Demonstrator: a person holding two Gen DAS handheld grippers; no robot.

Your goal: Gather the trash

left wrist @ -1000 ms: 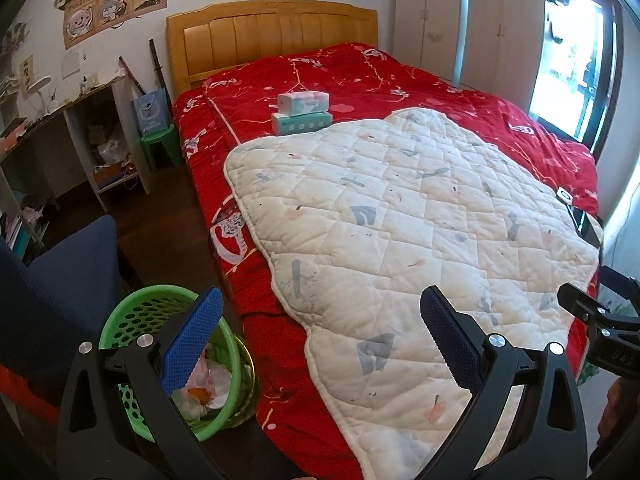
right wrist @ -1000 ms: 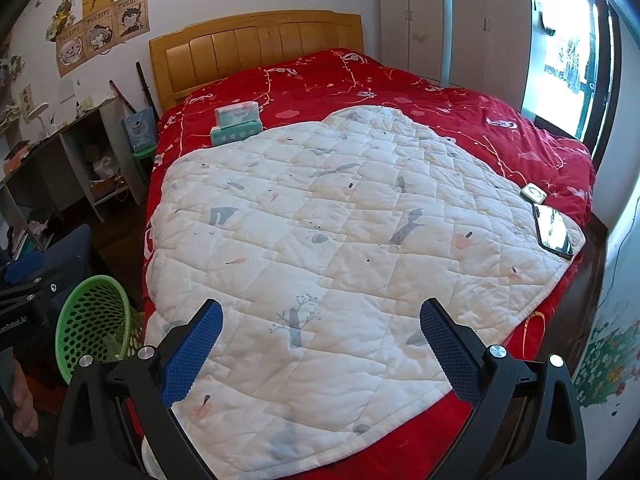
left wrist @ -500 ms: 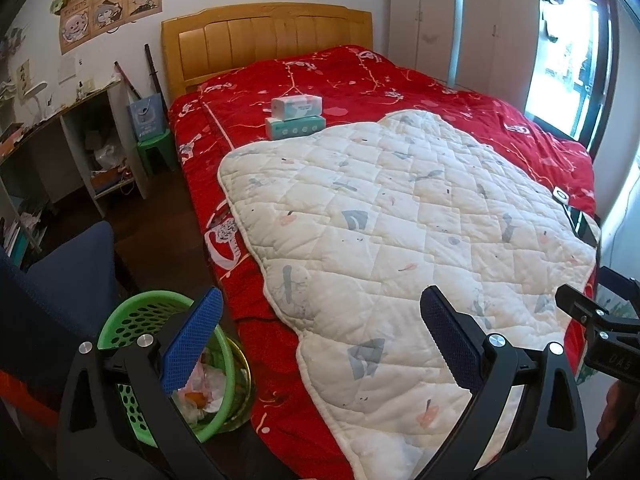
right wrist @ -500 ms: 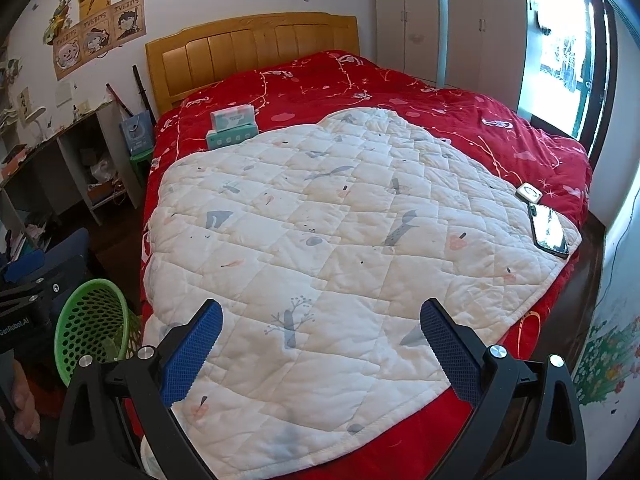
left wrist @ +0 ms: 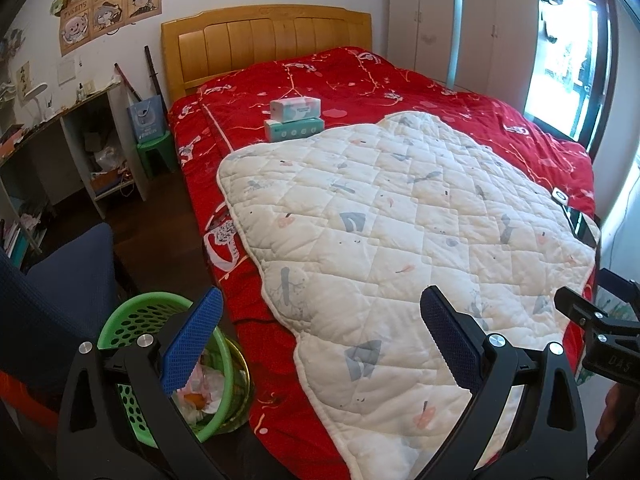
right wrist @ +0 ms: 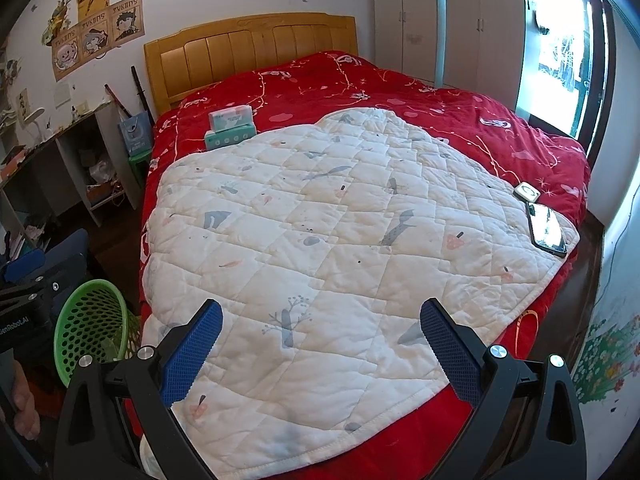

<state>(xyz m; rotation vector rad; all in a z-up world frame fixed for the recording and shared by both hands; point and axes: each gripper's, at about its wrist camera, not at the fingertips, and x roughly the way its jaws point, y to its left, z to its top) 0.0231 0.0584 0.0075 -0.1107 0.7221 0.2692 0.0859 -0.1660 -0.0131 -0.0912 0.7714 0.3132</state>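
1. A bed with a red cover (left wrist: pixel 420 92) fills most of both views, its wooden headboard (left wrist: pixel 264 40) up at twelve o'clock against the wall.
2. A white quilted pad (right wrist: pixel 340 240) lies spread over the near half of the cover, reaching from the middle of the view down toward six o'clock.
3. A white wardrobe (right wrist: pixel 448 20) stands at one o'clock, beside a bright window at two o'clock.
4. A dark blue chair (left wrist: pixel 60 292) sits at eight o'clock in the left wrist view, just behind the basket.
5. The green trash basket (left wrist: pixel 132 320) stands on the floor at seven o'clock beside the bed's edge; crumpled trash (left wrist: pixel 200 384) in white and orange lies inside it. In the right wrist view the same basket shows at eight o'clock.
6. The left gripper (left wrist: pixel 320 344) hangs over the bed's near corner with its blue pads spread wide and nothing between them; its left pad overlaps the basket rim in the view.
7. The right gripper (right wrist: pixel 320 344) is likewise spread wide and empty above the pad's near edge.
8. Two tissue boxes (left wrist: pixel 295 118) are stacked on the red cover at twelve o'clock, just beyond the pad.
9. A phone (right wrist: pixel 546 230) lies on the pad's corner at three o'clock, with a small white square device (right wrist: pixel 527 191) just beside it.
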